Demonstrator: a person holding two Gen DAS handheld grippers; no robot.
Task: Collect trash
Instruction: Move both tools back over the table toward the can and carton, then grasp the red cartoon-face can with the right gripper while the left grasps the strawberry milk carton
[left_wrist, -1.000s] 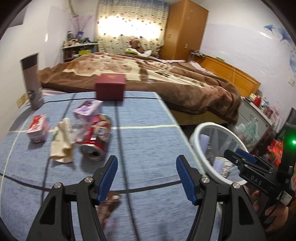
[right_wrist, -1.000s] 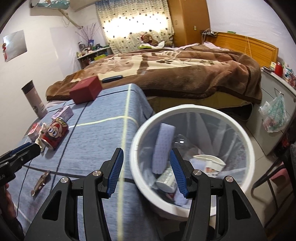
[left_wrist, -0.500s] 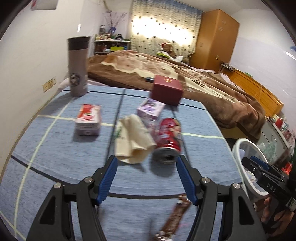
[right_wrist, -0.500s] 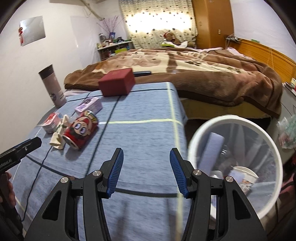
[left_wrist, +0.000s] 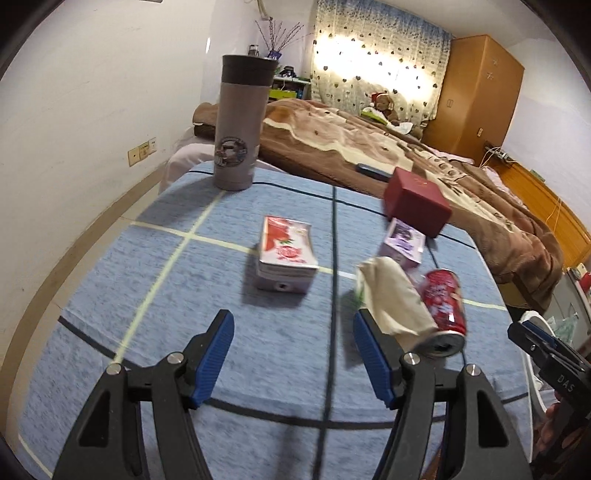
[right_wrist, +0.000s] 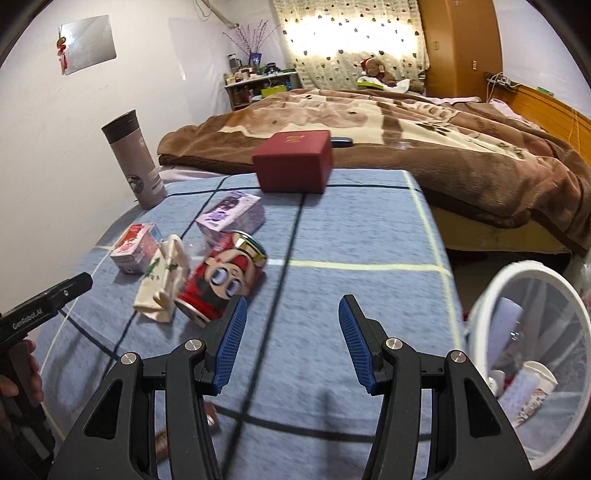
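Trash lies on a blue checked tablecloth (left_wrist: 155, 280). It includes a pink carton (left_wrist: 286, 254), a purple carton (left_wrist: 402, 242), a crumpled beige paper (left_wrist: 395, 299) and a red can (left_wrist: 443, 306) on its side. My left gripper (left_wrist: 292, 321) hovers open just short of the pink carton, and the paper touches its right finger in the picture. My right gripper (right_wrist: 291, 306) is open over bare cloth, with the red can (right_wrist: 221, 280) just beyond its left finger. A brown wrapper (right_wrist: 166, 439) peeks out behind that finger. Neither gripper holds anything.
A white bin (right_wrist: 532, 264) stands off the table's right edge with a paper cup (right_wrist: 535, 384) and other trash inside. A grey flask (left_wrist: 240, 125) and a red box (left_wrist: 417, 205) stand at the table's far side. Beyond them is a bed with a brown blanket (right_wrist: 443, 122).
Both grippers swung left across the table. The bin slid from under the right gripper to the right edge. The pink carton came ahead of the left gripper, and the wrapper left its view.
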